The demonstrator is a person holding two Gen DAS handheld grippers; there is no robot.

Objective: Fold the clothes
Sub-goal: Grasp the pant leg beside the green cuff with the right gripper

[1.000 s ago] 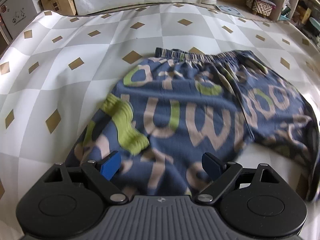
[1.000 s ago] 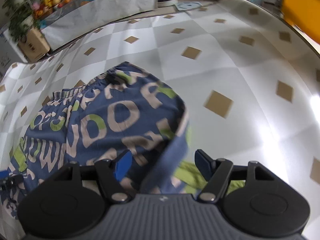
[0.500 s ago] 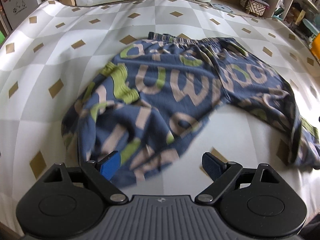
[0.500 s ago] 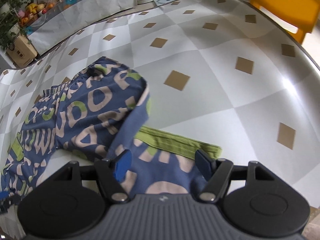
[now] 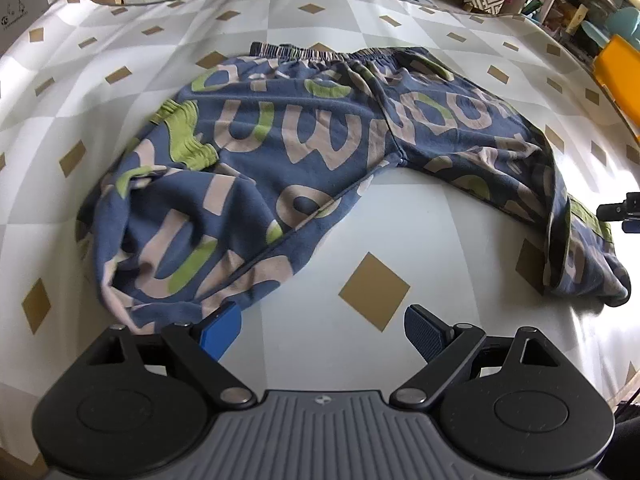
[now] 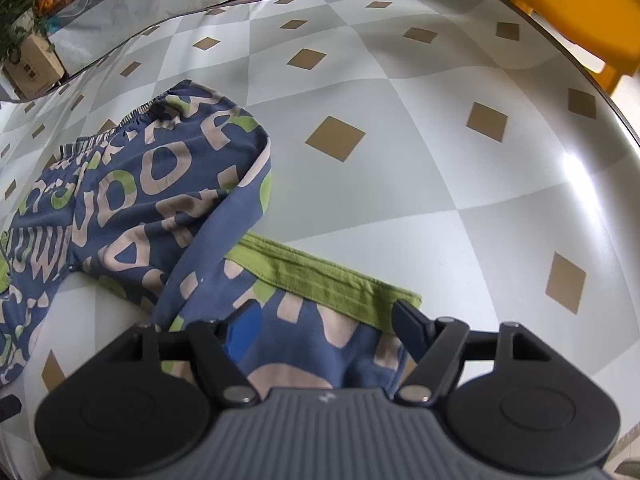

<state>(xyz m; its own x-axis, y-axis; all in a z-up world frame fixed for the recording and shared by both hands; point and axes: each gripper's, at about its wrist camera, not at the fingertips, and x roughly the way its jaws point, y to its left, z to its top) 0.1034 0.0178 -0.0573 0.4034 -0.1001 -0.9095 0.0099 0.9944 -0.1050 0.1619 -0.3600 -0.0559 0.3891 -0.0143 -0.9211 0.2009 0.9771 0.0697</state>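
blue fleece trousers [image 5: 320,148], printed with pale and green letters, lay spread on the checked tablecloth [image 5: 420,216], waistband on the far side and both legs running toward the grippers, so each leg's long axis pointed roughly along the line of the hand nearest it; the left gripper [image 5: 322,330] stood wide open with nothing between its jaws, over bare cloth just to the right of the left leg's end [image 5: 192,272], whose crumpled edge lay beside the blue left pad [image 5: 222,330] without clearly touching it; the right gripper [image 6: 324,330] hovered directly over the right leg, its jaws parted and empty of any pinch, the fabric passing beneath and between them, the green cuff [image 6: 320,276] lying crosswise just ahead of the fingertips; whether the pads brushed the cloth could not be told; judged from this, the right hand was better placed for a pinch at its cuff, while the left hand would need to shift toward its own left to get the leg end between its jaws; no fold had yet been made.
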